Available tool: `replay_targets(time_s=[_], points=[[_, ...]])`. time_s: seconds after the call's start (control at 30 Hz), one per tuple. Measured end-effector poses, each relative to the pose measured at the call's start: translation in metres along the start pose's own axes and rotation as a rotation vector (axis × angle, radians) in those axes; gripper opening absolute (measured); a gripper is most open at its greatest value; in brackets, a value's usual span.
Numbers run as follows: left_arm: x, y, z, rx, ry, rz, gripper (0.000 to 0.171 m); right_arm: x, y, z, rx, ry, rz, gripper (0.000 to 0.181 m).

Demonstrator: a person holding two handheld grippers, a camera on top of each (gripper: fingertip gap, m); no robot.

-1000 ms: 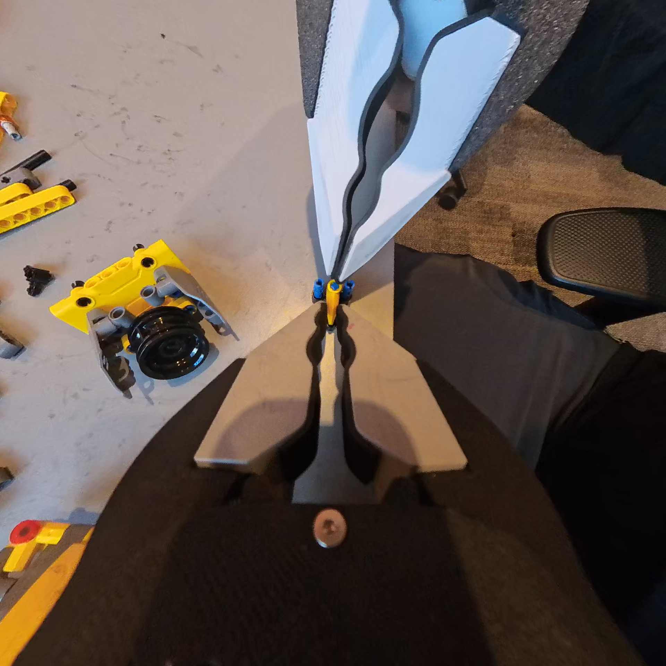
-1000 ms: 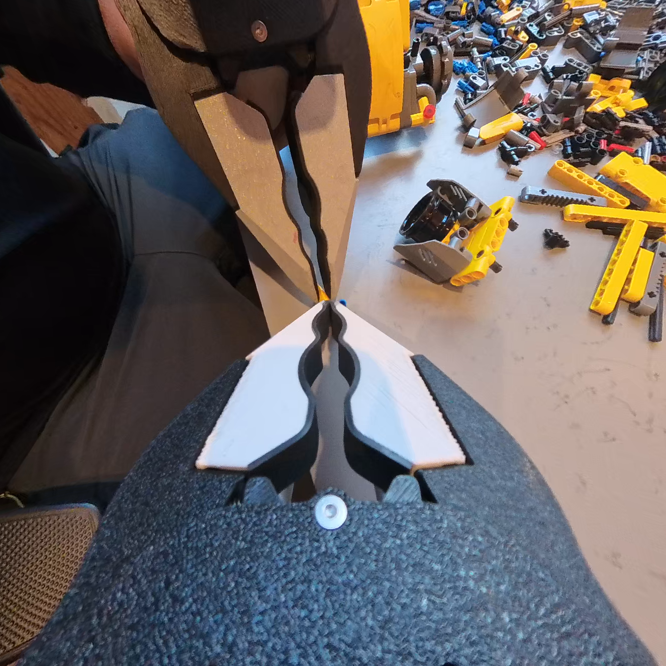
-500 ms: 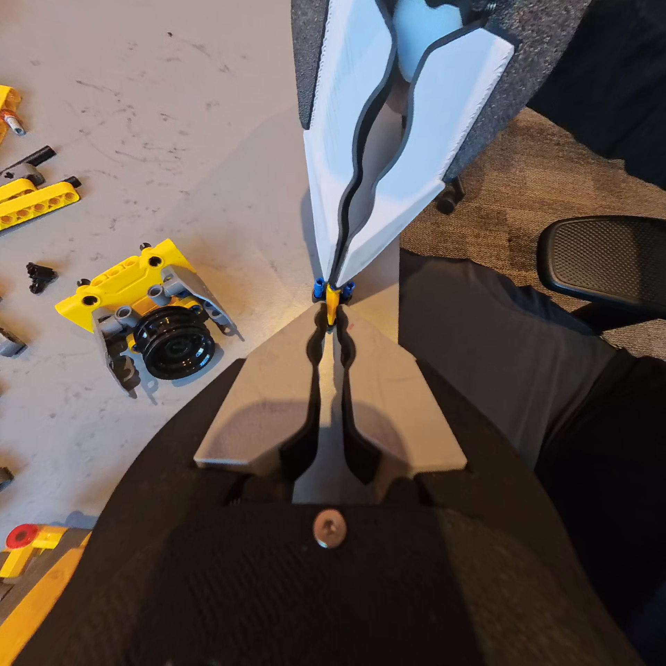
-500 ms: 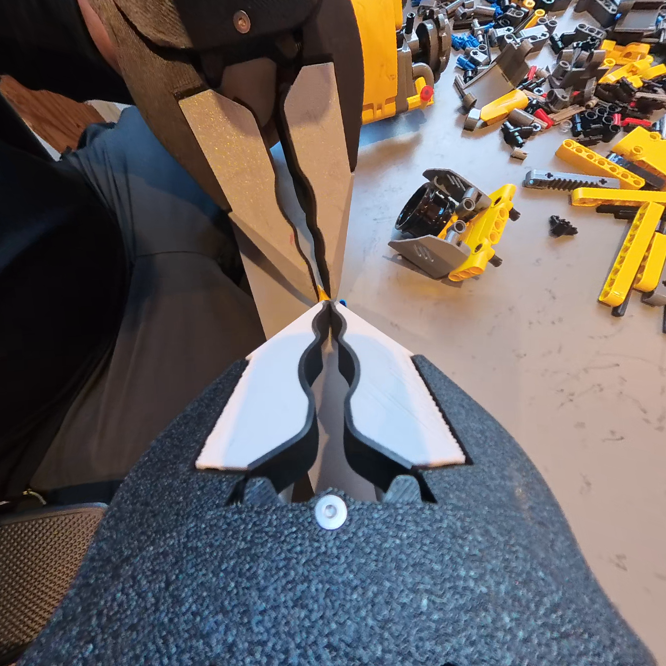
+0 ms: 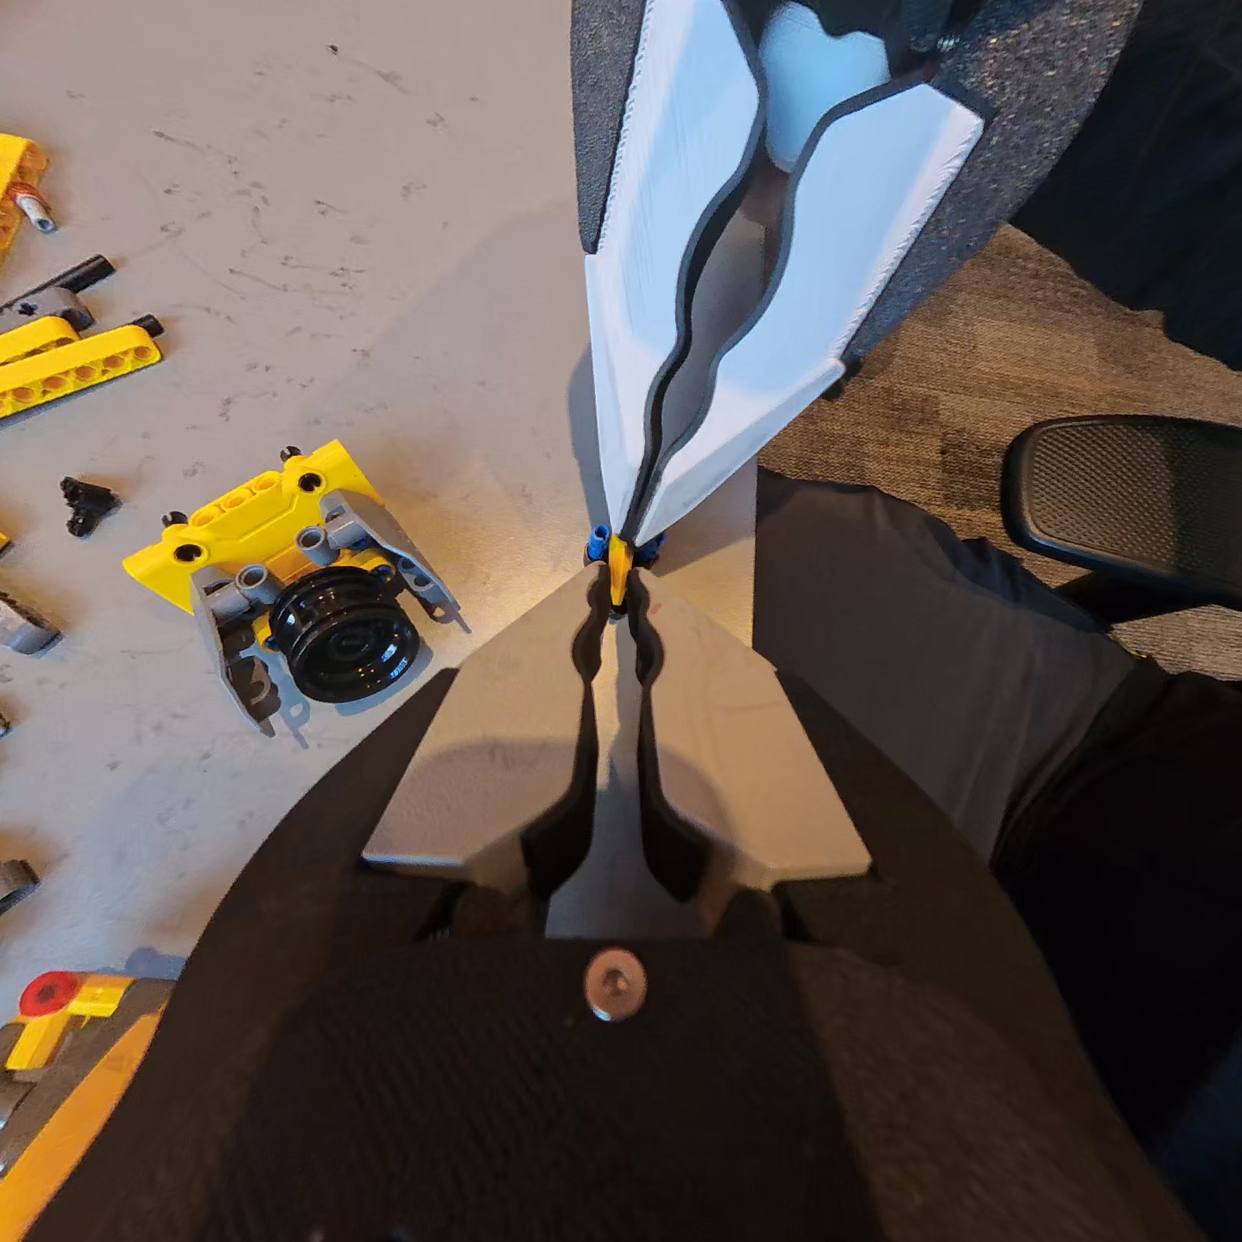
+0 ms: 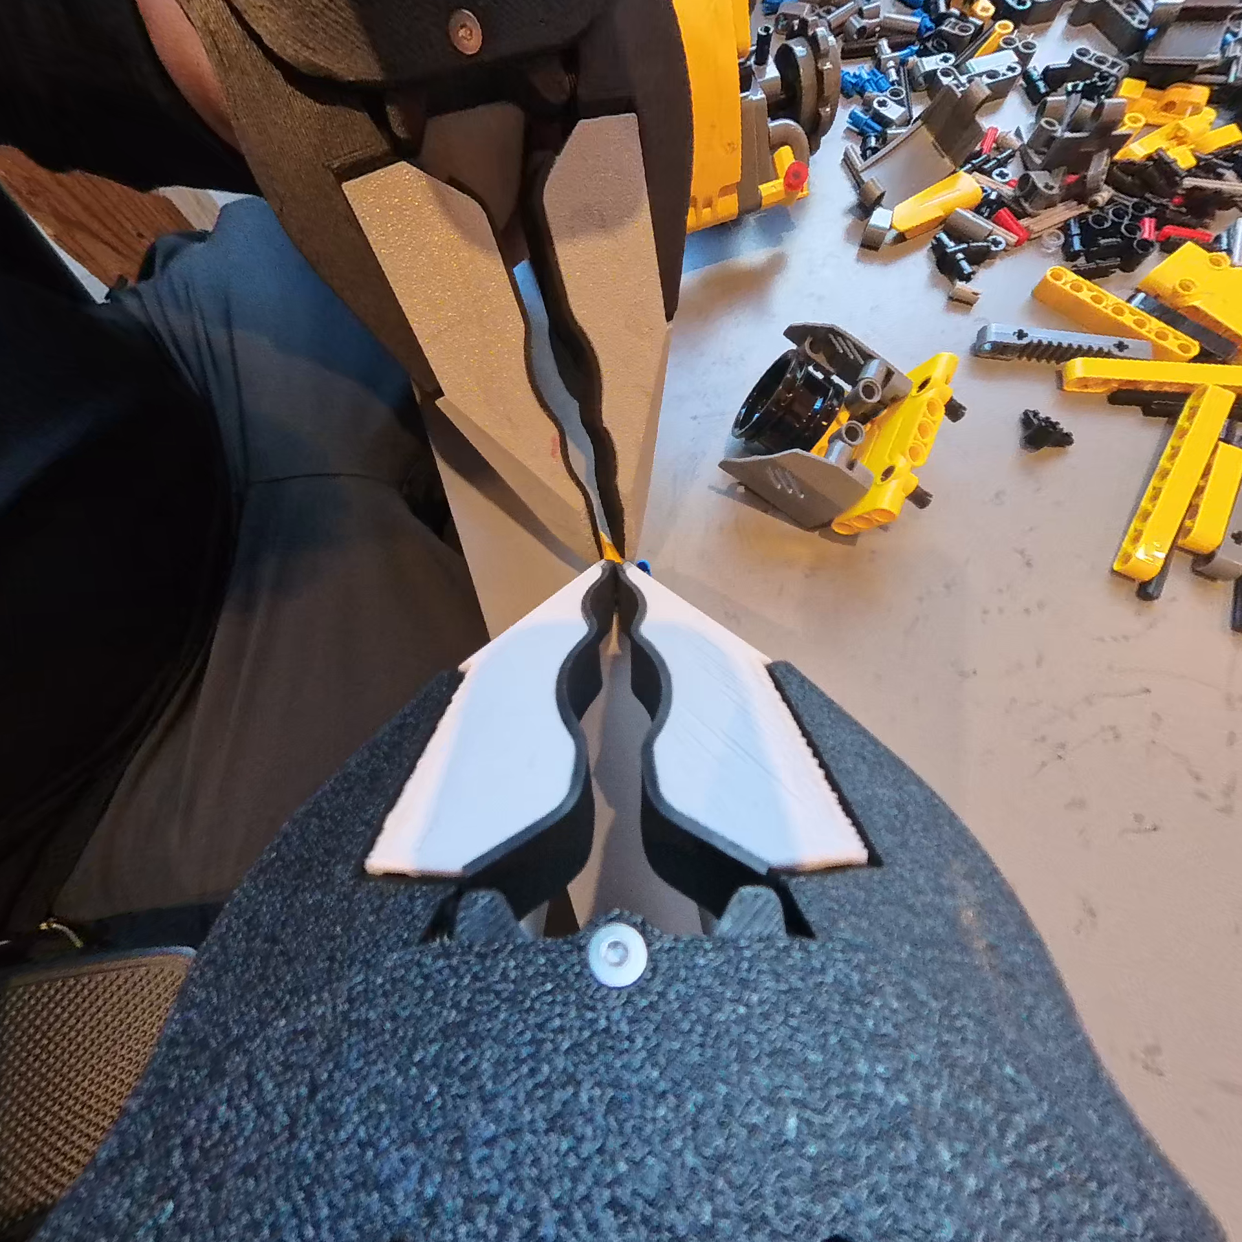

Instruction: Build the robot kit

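Left of the meeting fingertips, on the grey desk (image 5: 349, 201), sits a yellow-and-grey wheel assembly (image 5: 296, 578), well apart from them. Over the desk edge, left gripper (image 5: 617, 600), grey fingers (image 5: 517, 699) narrow, pinches a small yellow piece (image 5: 619, 566) bearing blue pins (image 5: 595, 537). Right gripper (image 5: 635, 534), white fingers (image 5: 759, 410) closed, grips its far end. Loose parts pile (image 6: 1048, 121) lies beyond the assembly.

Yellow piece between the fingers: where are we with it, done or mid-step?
Mid-step. Done: a wheel module stands built on the table. In hand: left gripper and right gripper, both shut, meet tip to tip on the yellow piece carrying blue pins. Left: a pile of loose parts lies unused.
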State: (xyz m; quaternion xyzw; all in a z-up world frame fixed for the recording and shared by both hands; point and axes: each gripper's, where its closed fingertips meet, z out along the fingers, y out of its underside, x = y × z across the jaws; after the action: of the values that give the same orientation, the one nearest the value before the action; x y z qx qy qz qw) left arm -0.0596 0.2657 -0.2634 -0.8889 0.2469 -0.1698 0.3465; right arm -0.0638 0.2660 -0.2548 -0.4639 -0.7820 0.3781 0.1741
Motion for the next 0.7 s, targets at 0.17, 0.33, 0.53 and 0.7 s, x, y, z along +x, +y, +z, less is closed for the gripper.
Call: replay_targets(time_s=[0.17,0.33,0.53,0.7], points=[[0.0001,0.0002,0.0002,0.005,0.003,-0.008,0.003,0.0018,0.0008,-0.0021,0.009,0.004,0.005,0.0],[0.0003,-0.0004,0.0015,0.01,0.013,-0.014,0.003,0.0039,-0.0008,-0.0021,0.037,0.005,0.018,0.0],[-0.0006,-0.0011,0.0017,0.017,0.013,-0.029,0.003,0.0063,-0.0014,-0.0029,0.055,0.017,0.021,0.0],[-0.0012,-0.0015,0.0029,0.024,0.008,-0.035,0.003,0.0083,-0.0015,-0.0053,0.076,0.034,0.028,0.0]])
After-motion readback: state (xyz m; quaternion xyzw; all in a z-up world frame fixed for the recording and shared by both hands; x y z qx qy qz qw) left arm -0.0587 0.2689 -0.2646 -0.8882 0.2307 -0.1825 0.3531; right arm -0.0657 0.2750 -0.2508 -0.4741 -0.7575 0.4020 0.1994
